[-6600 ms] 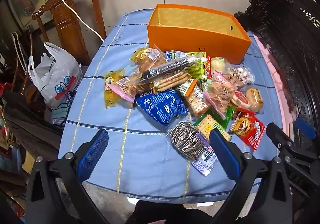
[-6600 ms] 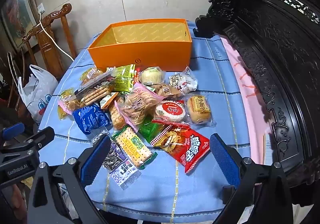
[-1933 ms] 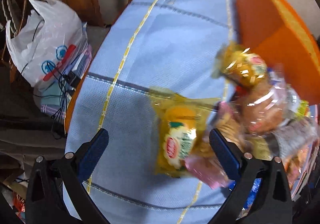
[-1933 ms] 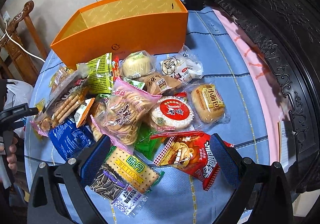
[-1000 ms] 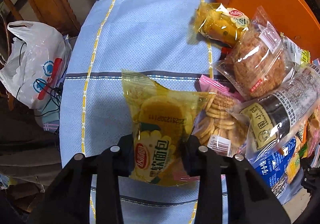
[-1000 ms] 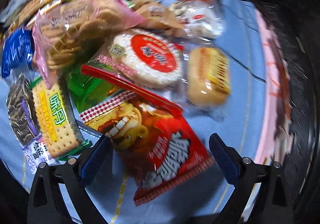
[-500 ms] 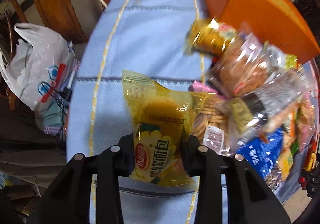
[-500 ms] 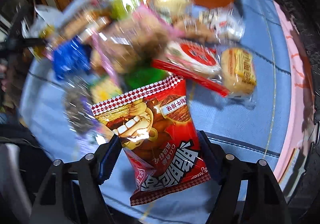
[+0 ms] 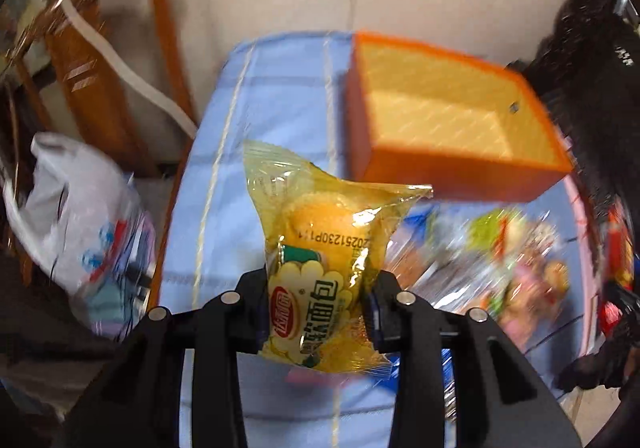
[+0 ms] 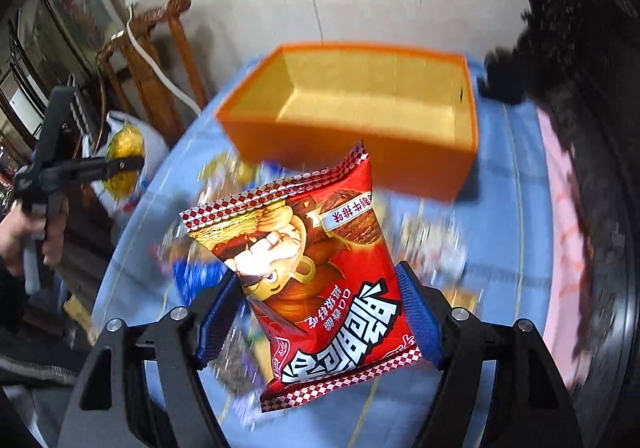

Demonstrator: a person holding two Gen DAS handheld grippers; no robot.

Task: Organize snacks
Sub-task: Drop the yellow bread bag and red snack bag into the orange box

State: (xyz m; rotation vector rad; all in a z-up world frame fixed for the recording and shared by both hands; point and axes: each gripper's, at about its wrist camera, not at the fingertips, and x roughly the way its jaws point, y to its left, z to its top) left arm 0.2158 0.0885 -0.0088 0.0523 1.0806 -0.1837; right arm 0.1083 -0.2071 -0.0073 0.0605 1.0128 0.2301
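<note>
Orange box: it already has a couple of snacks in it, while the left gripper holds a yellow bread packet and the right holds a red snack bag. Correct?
Not quite. The orange box is empty; both wrist views show only its bare yellow lining. The rest stands: the left gripper holds the yellow bread packet, the right gripper the red snack bag.

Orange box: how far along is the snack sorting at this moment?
Nothing is stowed yet: the orange box looks empty inside. In hand: the left hand-held gripper is shut on a yellow bread packet, and the right hand-held gripper clamps a red snack bag, both raised in front of the box. Left: the blurred pile of snacks on the blue tablecloth.
</note>
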